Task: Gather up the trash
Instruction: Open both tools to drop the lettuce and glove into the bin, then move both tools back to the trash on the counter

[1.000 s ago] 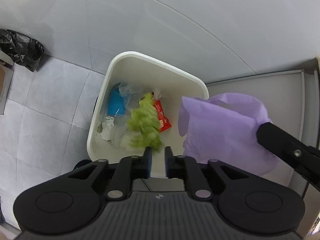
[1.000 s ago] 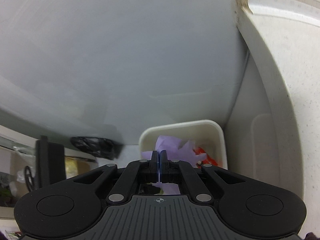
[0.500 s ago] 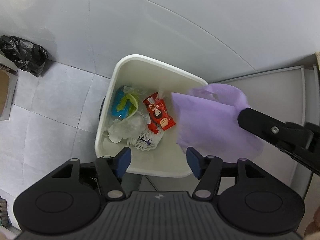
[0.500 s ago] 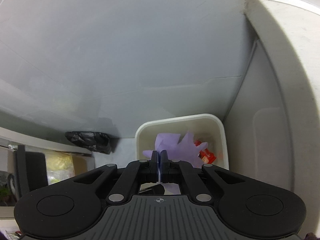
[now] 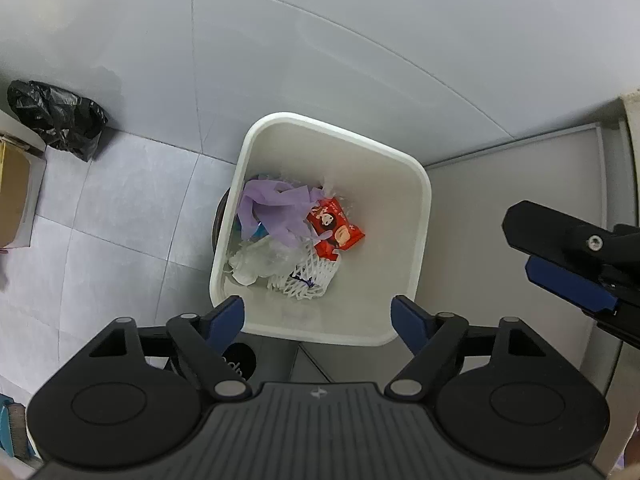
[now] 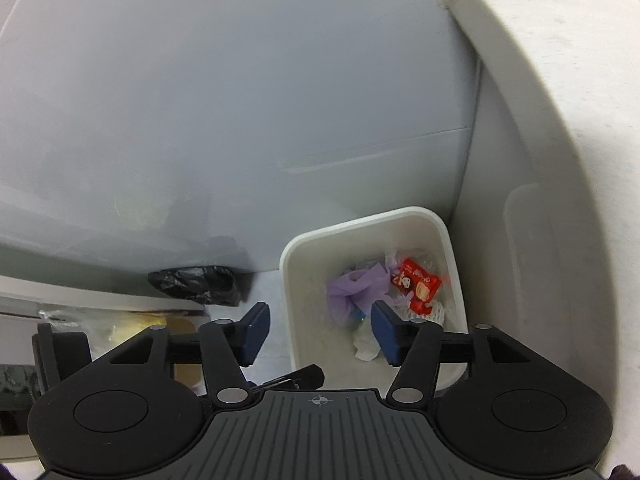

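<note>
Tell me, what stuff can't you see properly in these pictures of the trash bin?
- Blue item in the white bin: both views, mostly covered by the purple sheet; what it is cannot be told.
- Red wrapper: print too small to read in the right wrist view.
- Bin's base: left wrist view, hidden behind the left gripper.
- Right gripper: cut off by the left wrist view's right edge.
- Black bag: contents hidden.

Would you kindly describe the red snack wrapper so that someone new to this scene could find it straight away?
Look for the white square bin on the tiled floor, against the grey wall. Inside it, the red snack wrapper lies on top of the pile, between a crumpled purple sheet and a white foam net. It is the only bright red item there, printed with a small cartoon face.
</note>
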